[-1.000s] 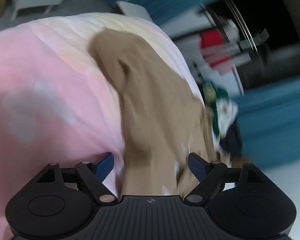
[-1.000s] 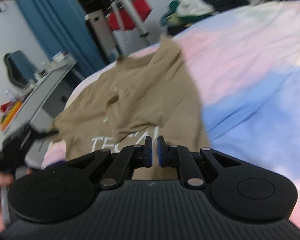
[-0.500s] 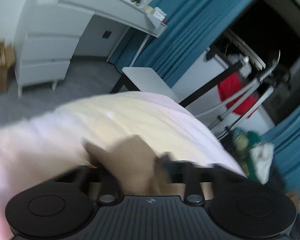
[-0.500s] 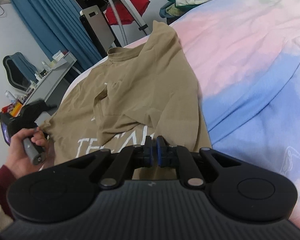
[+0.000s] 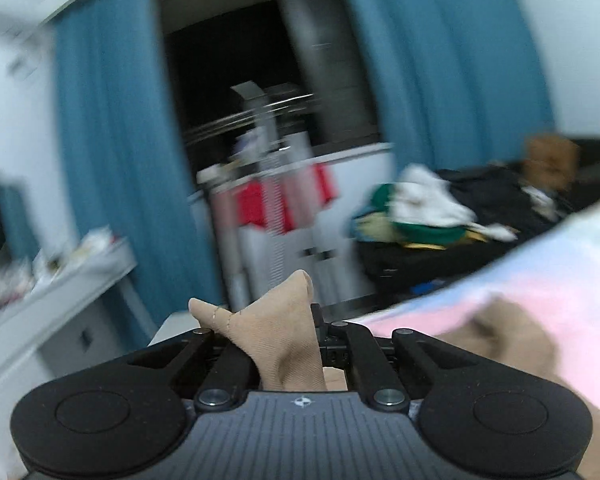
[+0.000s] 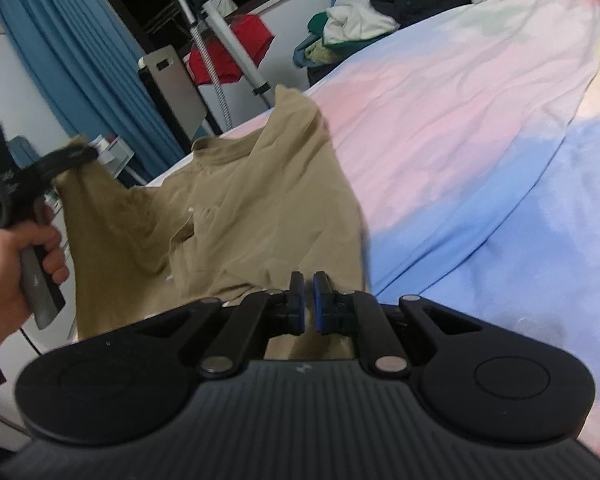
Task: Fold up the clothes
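A tan T-shirt [image 6: 240, 200] lies partly on a pastel pink and blue bedsheet [image 6: 480, 120], collar toward the far edge. In the left wrist view my left gripper [image 5: 264, 322] is shut on a corner of the shirt [image 5: 284, 344], which pokes up between the fingers. The right wrist view shows that same left gripper [image 6: 70, 156] held up by a hand [image 6: 24, 256], lifting the shirt's left side off the bed. My right gripper [image 6: 308, 300] is shut on the near edge of the shirt, pads almost touching.
Beyond the bed stand a drying rack with a red garment [image 6: 236, 52], a heap of clothes [image 6: 348, 20] and blue curtains [image 6: 80, 60]. A white desk [image 5: 60, 288] runs along the left. The bedsheet spreads wide to the right.
My left gripper went from open over the shirt to shut on its corner, then lifted and swung it up. The right gripper stayed shut at the shirt's near edge.
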A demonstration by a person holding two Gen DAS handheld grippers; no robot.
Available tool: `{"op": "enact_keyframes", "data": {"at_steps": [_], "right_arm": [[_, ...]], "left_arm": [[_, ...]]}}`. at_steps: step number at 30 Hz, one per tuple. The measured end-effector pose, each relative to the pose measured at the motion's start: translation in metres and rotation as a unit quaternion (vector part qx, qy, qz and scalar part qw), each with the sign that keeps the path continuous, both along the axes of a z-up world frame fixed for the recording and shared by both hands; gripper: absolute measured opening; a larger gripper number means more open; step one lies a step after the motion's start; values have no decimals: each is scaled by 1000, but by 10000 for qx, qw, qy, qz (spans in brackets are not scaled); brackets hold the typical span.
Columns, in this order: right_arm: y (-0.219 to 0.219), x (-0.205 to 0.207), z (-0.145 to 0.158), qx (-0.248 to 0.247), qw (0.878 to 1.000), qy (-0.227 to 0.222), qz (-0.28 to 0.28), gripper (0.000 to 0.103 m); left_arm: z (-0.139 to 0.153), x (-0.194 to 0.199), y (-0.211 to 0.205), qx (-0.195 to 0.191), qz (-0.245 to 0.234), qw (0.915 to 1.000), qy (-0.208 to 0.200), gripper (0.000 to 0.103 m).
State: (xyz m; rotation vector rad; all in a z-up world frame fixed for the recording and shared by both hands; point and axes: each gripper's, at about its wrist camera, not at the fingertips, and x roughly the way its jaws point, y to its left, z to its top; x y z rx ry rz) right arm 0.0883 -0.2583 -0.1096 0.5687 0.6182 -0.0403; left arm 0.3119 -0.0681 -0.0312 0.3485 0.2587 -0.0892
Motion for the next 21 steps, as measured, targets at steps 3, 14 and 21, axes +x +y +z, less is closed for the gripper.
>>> {"op": "enact_keyframes", "data": {"at_steps": [3,14,21], "right_arm": [[-11,-4,2,-76,9997,-66,-243,9],[-26,-1,-7,169,9990,-27,-415,9],[-20,-1,-5,169,9995,-167,-199,9]], "left_arm": [[-23,-4,-62,456,-572,9972,168,5],[-112,9,-110,428,-853,9875,1257,60],[-65,-30,-36,-357,-809,9821,1665,83]]}}
